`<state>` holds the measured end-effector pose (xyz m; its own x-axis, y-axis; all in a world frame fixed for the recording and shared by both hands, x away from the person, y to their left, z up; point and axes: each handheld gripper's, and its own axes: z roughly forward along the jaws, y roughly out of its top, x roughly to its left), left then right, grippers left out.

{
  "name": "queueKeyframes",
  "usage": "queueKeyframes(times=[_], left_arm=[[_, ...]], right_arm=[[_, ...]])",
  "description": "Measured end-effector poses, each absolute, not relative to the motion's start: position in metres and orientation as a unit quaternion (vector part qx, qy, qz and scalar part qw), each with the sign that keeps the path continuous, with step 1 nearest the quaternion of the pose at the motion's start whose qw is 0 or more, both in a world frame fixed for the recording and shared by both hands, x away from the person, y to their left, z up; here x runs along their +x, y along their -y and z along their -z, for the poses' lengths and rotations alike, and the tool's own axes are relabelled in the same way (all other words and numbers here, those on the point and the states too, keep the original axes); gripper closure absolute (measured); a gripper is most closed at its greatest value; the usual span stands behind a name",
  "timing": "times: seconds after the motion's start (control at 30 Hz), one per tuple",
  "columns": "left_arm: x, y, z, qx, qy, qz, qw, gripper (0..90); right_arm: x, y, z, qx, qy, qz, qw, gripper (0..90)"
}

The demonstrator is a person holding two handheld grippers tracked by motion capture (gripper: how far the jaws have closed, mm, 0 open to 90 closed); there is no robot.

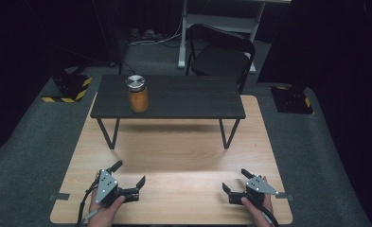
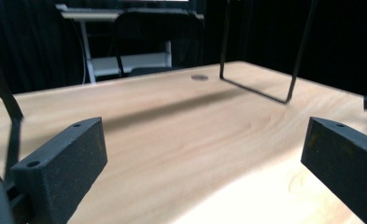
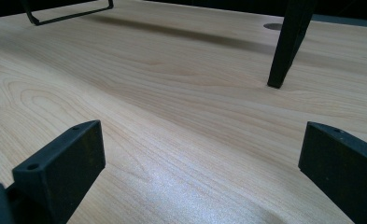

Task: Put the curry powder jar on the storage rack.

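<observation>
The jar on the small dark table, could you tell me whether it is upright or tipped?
Upright. In the high view the jar stands on its base on the dark table, its silver lid on top.

Left gripper (image 1: 129, 174) and right gripper (image 1: 234, 179) rest low, well apart — jaws spread wide, holding nothing.

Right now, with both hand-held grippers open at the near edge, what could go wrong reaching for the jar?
The jar stands on the raised dark shelf, far from the left hand-held gripper and right hand-held gripper. It sits near the shelf's front edge, so a nudge might tip it off. Its metal lid looks smooth and might slip.
</observation>
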<state>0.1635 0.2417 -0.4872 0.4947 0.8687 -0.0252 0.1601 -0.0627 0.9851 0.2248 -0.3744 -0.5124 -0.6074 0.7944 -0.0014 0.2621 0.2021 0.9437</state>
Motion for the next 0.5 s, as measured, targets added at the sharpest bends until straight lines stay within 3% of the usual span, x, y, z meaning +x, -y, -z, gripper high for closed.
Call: queueKeyframes(times=[0.5], left_arm=[[0.17, -0.24, 0.511, 0.693, -0.402, -0.296, 0.52, 0.5]], right_arm=[[0.226, 0.375, 0.512, 0.361, -0.732, -0.519, 0.255, 0.1]])
